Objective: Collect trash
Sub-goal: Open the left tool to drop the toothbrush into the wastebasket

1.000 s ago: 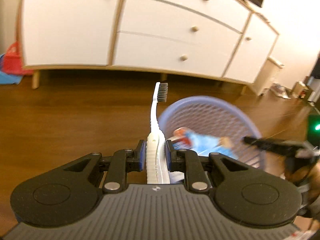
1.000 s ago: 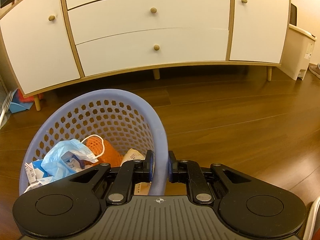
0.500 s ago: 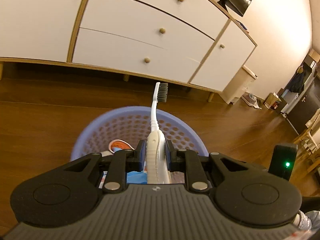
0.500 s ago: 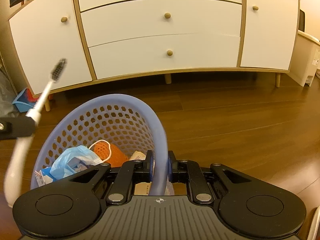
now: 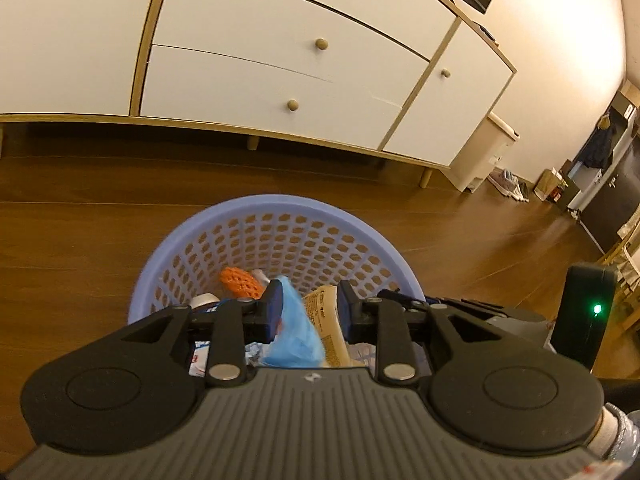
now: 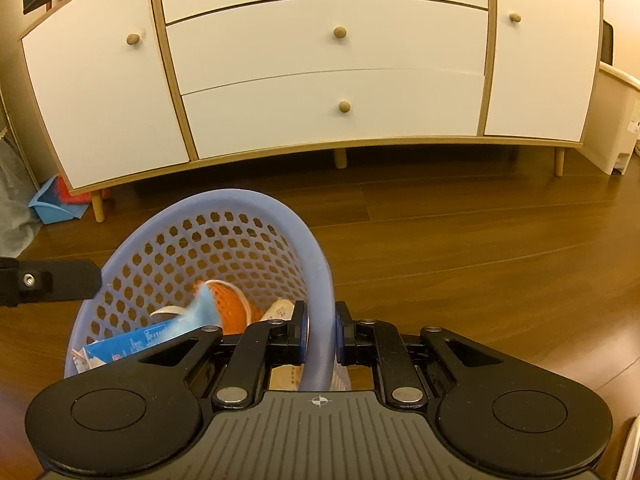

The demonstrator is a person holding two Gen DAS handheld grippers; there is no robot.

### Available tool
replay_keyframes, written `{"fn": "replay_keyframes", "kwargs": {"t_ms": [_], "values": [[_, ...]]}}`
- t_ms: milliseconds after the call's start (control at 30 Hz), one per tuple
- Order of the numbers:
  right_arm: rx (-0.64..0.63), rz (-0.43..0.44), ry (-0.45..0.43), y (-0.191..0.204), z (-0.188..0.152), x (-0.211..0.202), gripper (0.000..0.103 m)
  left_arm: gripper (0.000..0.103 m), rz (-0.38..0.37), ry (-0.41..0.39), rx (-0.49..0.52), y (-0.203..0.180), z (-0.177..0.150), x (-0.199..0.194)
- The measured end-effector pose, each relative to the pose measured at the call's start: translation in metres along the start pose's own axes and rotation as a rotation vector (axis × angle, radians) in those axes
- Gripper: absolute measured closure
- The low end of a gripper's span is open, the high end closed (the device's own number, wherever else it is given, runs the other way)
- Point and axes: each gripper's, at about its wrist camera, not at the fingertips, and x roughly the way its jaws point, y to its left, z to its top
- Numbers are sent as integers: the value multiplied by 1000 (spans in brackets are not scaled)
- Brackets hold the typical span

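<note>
Far left in the right wrist view, a blue dustpan (image 6: 54, 206) leans by the leg of the white wooden sideboard with round knobs (image 6: 332, 76), which spans the back wall. Over the basket's left rim hangs the left tool (image 5: 308, 312), its 2 fingers spread apart with nothing between them, looking straight down into the round lilac perforated plastic basket (image 5: 280, 216) on the brown wooden floor (image 6: 480, 248). Inside the basket lie an orange mesh ball (image 5: 238, 284), a crumpled light-blue wrapper (image 5: 296, 340), a beige printed packet (image 5: 328, 320) and a blue-and-white carton (image 6: 136, 340). On the right, the right tool (image 6: 322, 334) is clamped on the basket's near rim, one finger inside, one outside. Beyond it, a beige lidded bin (image 6: 616, 120) stands beside the sideboard.
</note>
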Motion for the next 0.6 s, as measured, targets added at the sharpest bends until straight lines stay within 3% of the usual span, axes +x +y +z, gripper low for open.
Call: {"fn": "replay_keyframes", "kwargs": {"t_ms": [267, 600], "values": [[4, 7, -19, 0, 5, 4, 94, 79, 35, -6, 1, 6, -1, -4], [76, 0, -33, -46, 23, 34, 94, 78, 59, 25, 25, 4, 4, 22]]}}
